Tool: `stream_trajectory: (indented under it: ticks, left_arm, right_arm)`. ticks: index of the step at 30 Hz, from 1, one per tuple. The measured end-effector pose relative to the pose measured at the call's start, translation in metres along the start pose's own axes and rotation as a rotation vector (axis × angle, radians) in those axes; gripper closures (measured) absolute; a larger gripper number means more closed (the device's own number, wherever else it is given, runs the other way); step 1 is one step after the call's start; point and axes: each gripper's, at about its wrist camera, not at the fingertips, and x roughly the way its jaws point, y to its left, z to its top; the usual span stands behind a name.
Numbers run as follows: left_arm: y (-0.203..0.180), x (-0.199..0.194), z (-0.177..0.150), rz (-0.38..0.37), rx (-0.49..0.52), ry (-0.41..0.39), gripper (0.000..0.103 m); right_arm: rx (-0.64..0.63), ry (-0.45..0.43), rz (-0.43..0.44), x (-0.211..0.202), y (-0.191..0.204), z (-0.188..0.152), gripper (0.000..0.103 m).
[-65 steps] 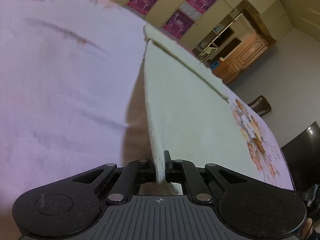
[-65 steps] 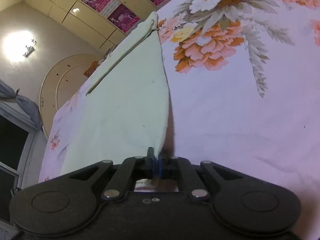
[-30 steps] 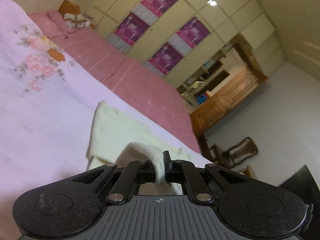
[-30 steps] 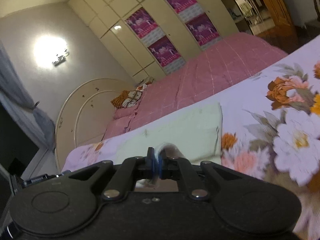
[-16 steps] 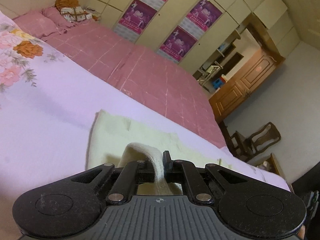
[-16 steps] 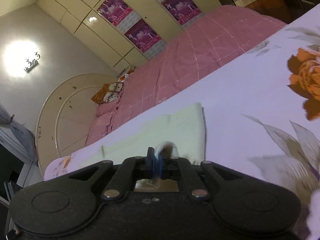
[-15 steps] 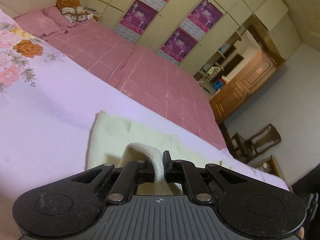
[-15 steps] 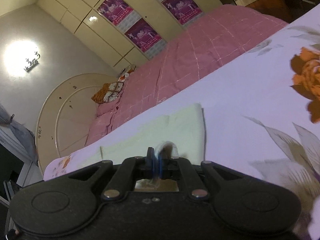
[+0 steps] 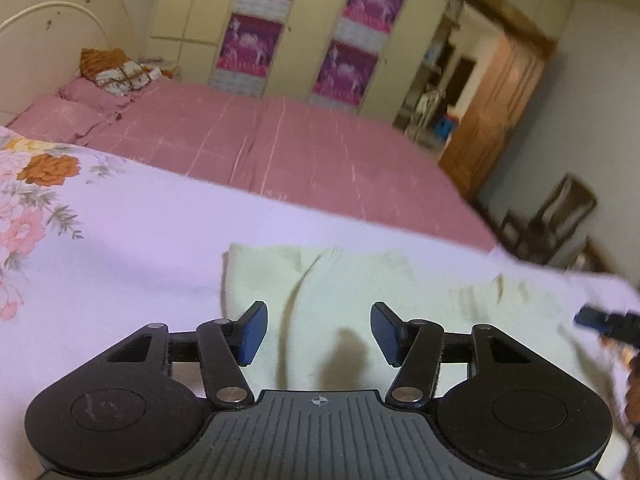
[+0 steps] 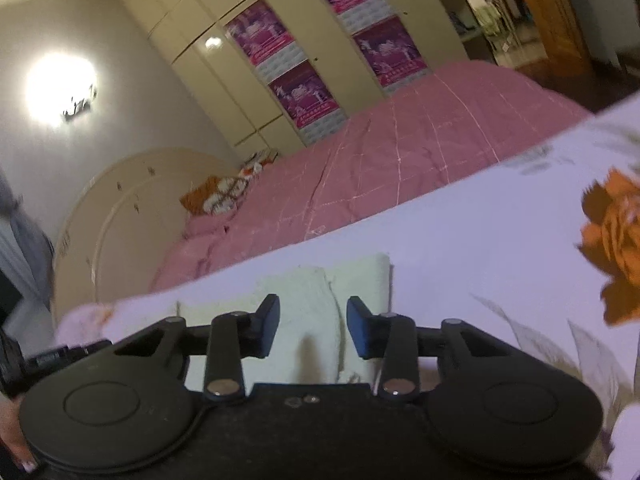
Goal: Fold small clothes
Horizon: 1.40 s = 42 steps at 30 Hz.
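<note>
Pale green cloth folded flat on floral sheet; left gripper, right gripper fingers spread, empty

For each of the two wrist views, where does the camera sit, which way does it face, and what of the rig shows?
Left wrist: sits behind the left gripper, low over the pale green cloth, facing the pink bed and wardrobe; open fingers show.
Right wrist: behind the right gripper, facing the same way over the cloth; open fingers show.
Shared: cloth, floral sheet, pink bed, wardrobe.
</note>
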Motion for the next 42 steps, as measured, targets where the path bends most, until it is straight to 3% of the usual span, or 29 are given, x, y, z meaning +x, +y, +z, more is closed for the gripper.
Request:
stream_trajectory:
  ticks: [3,4,6,7,8,10,14,16,19,22,28,29,30,31,32,33,38,42]
  left_arm:
    - [-0.007,0.003,-0.002,0.016,0.066,0.037,0.050]
    - [-0.010,0.003,-0.002,0.022,0.079,0.040,0.059]
    - [-0.012,0.002,-0.001,0.015,0.082,0.047,0.090]
    - [-0.014,0.000,-0.001,0.010,0.078,0.045,0.095]
    - [-0.011,0.002,0.000,0.008,0.078,0.036,0.097]
    - [-0.012,-0.005,-0.001,0.012,0.080,-0.013,0.098]
    - [-0.011,-0.032,-0.006,-0.011,0.042,-0.198,0.098]
    - [-0.009,-0.037,-0.007,0.005,0.023,-0.234,0.098]
    - [-0.007,-0.026,-0.009,0.049,0.013,-0.181,0.098]
    - [-0.002,-0.013,-0.015,0.110,-0.004,-0.115,0.099]
    - [-0.002,-0.011,-0.022,0.109,-0.012,-0.098,0.099]
    - [-0.002,-0.013,-0.021,0.119,-0.018,-0.100,0.097]
    - [-0.005,-0.019,-0.018,0.145,-0.011,-0.116,0.086]
    - [-0.013,-0.028,-0.017,0.171,0.032,-0.156,0.073]
    - [-0.021,-0.032,-0.015,0.179,0.078,-0.196,0.038]
    - [-0.030,-0.032,-0.014,0.170,0.121,-0.217,0.027]
    - [-0.094,0.009,-0.012,0.041,0.255,-0.098,0.027]
    - [-0.120,0.027,-0.021,0.016,0.283,-0.059,0.027]
  right_arm:
    - [-0.105,0.051,-0.067,0.014,0.016,0.000,0.067]
    - [-0.147,0.071,-0.094,0.019,0.020,-0.002,0.068]
    - [-0.225,0.101,-0.138,0.031,0.033,-0.005,0.073]
    - [-0.261,0.109,-0.152,0.034,0.038,-0.008,0.079]
    - [-0.285,0.113,-0.150,0.036,0.043,-0.009,0.090]
    - [-0.306,0.106,-0.153,0.036,0.051,-0.009,0.098]
    - [-0.344,0.001,-0.164,0.020,0.059,-0.004,0.099]
    - [-0.349,-0.050,-0.169,0.012,0.059,-0.002,0.099]
    - [-0.340,-0.078,-0.190,0.012,0.052,0.001,0.099]
    - [-0.321,-0.033,-0.220,0.023,0.041,-0.002,0.099]
    - [-0.296,0.023,-0.245,0.037,0.030,-0.012,0.098]
    - [-0.297,0.029,-0.249,0.038,0.032,-0.011,0.099]
    - [-0.295,0.032,-0.253,0.036,0.033,-0.009,0.097]
    - [-0.299,0.025,-0.258,0.033,0.037,-0.008,0.087]
    - [-0.329,-0.004,-0.257,0.026,0.044,-0.007,0.077]
    - [-0.360,-0.027,-0.244,0.022,0.051,-0.006,0.076]
    - [-0.448,0.047,-0.164,0.059,0.102,-0.011,0.078]
    - [-0.498,0.116,-0.139,0.091,0.136,-0.028,0.076]
